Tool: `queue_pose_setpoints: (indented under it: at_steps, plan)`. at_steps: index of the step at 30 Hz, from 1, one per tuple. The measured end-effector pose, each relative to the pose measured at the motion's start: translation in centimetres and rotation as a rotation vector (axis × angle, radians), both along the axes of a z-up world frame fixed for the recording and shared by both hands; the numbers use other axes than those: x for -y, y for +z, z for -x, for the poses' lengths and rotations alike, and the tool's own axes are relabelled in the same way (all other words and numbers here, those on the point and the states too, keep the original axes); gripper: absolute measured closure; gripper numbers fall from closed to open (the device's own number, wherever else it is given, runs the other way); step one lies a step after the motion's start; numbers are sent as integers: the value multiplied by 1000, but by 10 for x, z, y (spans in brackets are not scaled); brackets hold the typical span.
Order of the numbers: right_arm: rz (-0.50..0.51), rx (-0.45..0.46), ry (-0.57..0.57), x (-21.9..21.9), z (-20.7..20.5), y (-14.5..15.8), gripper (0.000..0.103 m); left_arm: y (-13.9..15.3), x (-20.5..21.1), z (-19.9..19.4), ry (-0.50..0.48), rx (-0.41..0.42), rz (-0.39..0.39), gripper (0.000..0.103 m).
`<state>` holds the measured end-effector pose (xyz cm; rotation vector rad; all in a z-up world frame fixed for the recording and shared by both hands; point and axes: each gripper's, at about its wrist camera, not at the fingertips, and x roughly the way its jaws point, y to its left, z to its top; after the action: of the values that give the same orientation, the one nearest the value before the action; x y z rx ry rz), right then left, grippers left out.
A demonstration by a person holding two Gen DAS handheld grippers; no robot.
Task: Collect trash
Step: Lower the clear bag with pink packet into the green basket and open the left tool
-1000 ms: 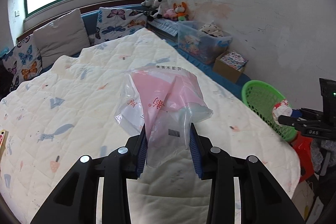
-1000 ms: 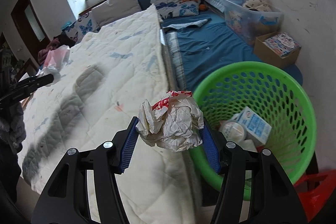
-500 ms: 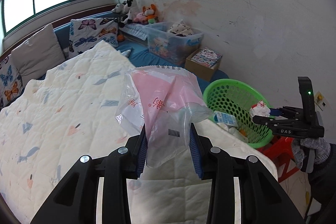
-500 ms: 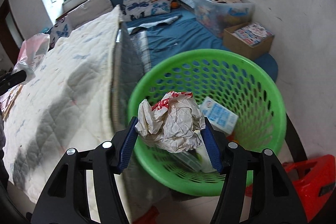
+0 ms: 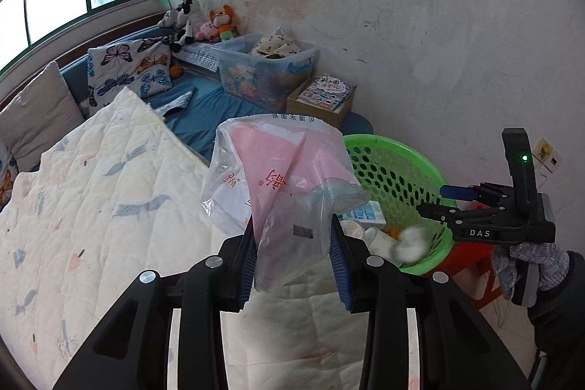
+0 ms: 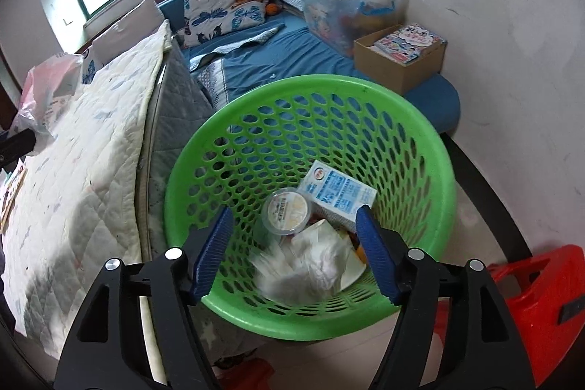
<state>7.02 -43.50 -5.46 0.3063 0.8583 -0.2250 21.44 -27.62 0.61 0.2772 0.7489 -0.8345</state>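
Note:
My left gripper (image 5: pixel 294 258) is shut on a clear and pink plastic bag (image 5: pixel 281 185), held above the quilted bed near the green basket (image 5: pixel 393 170). My right gripper (image 6: pixel 296 243) hangs over the green basket (image 6: pixel 431 148) with its jaws opening and nothing between them. A crumpled white paper ball (image 6: pixel 310 265), blurred, lies in the basket below the fingers, beside a blue-and-white carton (image 6: pixel 336 194) and a round plastic cup (image 6: pixel 287 209). In the left wrist view, the right gripper (image 5: pixel 435 200) shows at the right, held by a gloved hand (image 5: pixel 526 273).
A white quilt (image 5: pixel 91 207) covers the bed left of the basket. A red stool (image 6: pixel 533 302) stands right of the basket. Against the wall sit a cardboard box of books (image 6: pixel 402 57) and a clear storage bin (image 6: pixel 347 6). Butterfly pillows and plush toys lie under the window.
My right gripper moved over the basket and let go of the crumpled paper, which dropped inside. My left gripper carried the plastic bag toward the basket, still gripping it.

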Motion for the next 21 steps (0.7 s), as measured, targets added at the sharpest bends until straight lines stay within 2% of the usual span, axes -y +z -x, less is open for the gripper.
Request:
queue_pose_setpoints:
  at_steps: [18, 21]
  plan:
    - [-9, 60, -34, 16, 32, 18, 26, -35, 80, 15, -92, -66, -65, 67]
    - [-11, 63, -37, 17, 34, 18, 26, -38, 85, 12, -88, -88, -66, 63]
